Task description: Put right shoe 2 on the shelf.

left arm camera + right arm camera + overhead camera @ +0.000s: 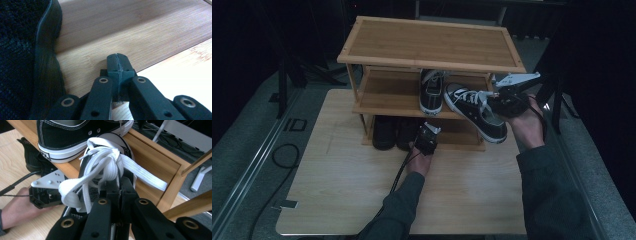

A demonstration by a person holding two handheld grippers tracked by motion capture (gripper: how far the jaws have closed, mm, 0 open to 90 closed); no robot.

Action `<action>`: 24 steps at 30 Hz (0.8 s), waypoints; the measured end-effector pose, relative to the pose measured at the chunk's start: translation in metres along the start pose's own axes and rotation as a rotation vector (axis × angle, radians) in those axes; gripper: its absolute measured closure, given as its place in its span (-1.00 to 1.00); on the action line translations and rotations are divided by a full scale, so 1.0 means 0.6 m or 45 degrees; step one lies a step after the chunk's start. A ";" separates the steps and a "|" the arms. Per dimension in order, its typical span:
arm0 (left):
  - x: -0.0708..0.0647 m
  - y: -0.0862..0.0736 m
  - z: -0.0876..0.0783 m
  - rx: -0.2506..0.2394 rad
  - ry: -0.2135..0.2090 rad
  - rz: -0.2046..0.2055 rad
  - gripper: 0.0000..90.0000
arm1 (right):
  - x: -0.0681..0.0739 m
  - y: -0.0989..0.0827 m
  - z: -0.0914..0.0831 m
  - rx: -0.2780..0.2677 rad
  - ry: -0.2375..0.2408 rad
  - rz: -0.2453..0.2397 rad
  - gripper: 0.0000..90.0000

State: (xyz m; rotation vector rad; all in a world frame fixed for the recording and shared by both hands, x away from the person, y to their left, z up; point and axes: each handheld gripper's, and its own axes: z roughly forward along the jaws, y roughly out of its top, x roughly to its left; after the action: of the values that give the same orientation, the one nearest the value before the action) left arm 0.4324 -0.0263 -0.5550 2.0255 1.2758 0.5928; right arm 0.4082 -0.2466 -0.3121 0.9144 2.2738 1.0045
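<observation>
White laces [105, 167] bunch right in front of my right gripper [119, 192], whose jaws pinch the black sneaker [477, 112] at its tongue, holding it tilted off the rack's [387, 95] middle shelf beside its twin [431, 92] (upright there). My left gripper [117, 62], jaws pressed together and empty, rests at the bottom shelf near dark shoes [392, 132].

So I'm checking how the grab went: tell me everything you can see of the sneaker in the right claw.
The sneaker is a black canvas low-top with a white rubber sole, white stitching and white laces tied in a bunched bow. It hangs tilted in front of the rack's middle shelf, toe pointing toward the person, right of its mate, which stands on that shelf. The right claw is shut on its upper edge by the laces; whether the shoe touches the shelf can't be told.
</observation>
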 end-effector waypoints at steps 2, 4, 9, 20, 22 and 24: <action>0.000 0.000 0.000 0.000 0.000 0.000 1.00 | 0.001 0.001 0.003 -0.016 -0.007 0.009 0.96; 0.000 0.000 0.000 0.000 0.000 0.000 1.00 | 0.002 0.003 0.007 -0.022 -0.019 0.014 0.96; 0.000 0.000 0.000 -0.001 0.000 0.000 1.00 | 0.005 0.004 0.015 -0.024 -0.036 0.024 0.96; -0.001 0.000 0.000 -0.002 0.004 -0.002 1.00 | -0.001 -0.001 0.023 -0.050 -0.054 0.089 0.96; -0.001 0.000 0.000 -0.001 0.004 0.000 1.00 | -0.003 -0.005 0.026 -0.051 -0.063 0.109 0.96; 0.000 0.000 0.000 0.000 0.006 0.002 1.00 | -0.005 -0.007 0.028 -0.070 -0.051 0.131 0.96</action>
State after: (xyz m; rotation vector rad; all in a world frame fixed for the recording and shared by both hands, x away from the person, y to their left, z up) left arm 0.4323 -0.0266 -0.5552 2.0263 1.2769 0.5984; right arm 0.4195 -0.2437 -0.3250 1.0280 2.1737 1.0778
